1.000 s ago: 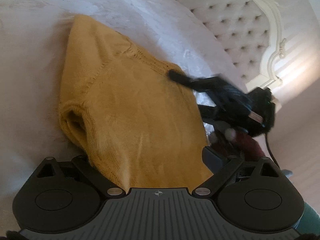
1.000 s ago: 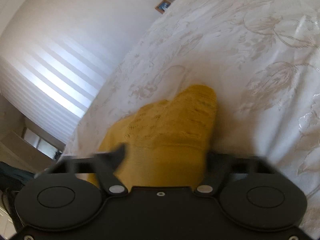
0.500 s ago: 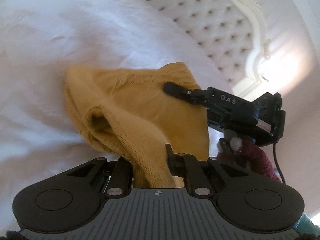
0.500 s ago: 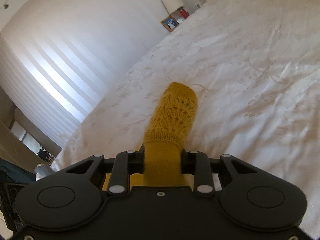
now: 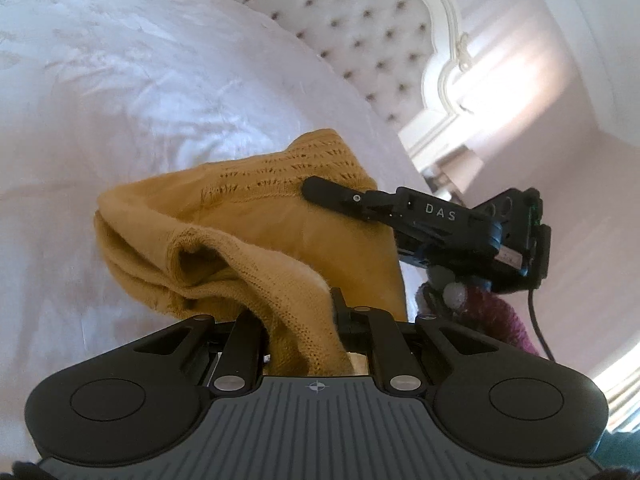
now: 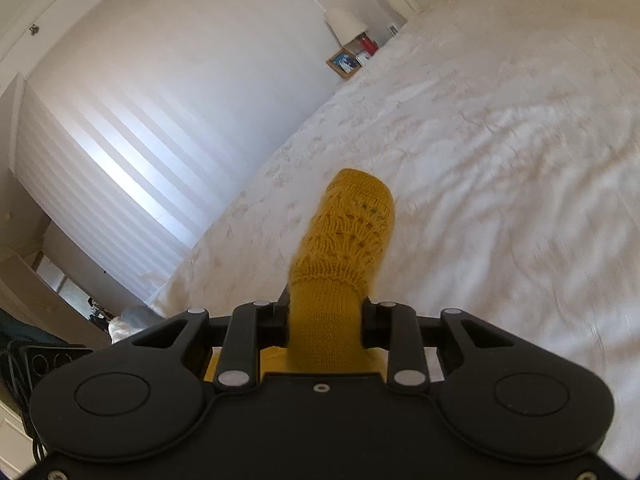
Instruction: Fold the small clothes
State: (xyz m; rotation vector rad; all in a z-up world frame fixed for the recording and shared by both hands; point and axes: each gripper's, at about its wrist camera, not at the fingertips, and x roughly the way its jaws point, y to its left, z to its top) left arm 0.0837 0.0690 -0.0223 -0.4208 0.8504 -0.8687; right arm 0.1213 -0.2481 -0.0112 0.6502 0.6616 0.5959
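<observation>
A small mustard-yellow knitted garment [image 5: 256,216] hangs bunched above the white bedspread [image 5: 140,92]. My left gripper [image 5: 298,320] is shut on one plain-knit edge of it. My right gripper [image 6: 325,320] is shut on another edge, and the lacy knit end [image 6: 352,216] sticks up past its fingers. In the left wrist view the right gripper [image 5: 320,190] shows at the right, one black finger lying against the garment's lace band. The cloth between the two grippers sags in folds.
A white tufted headboard [image 5: 360,28] with a carved frame stands behind the bed. In the right wrist view a window blind [image 6: 132,152], a nightstand with a lamp and a picture frame [image 6: 344,62], and furniture at the far left are visible.
Both grippers closed on the garment's edges and lifted it off the bedspread. It went from lying flat to hanging bunched between them.
</observation>
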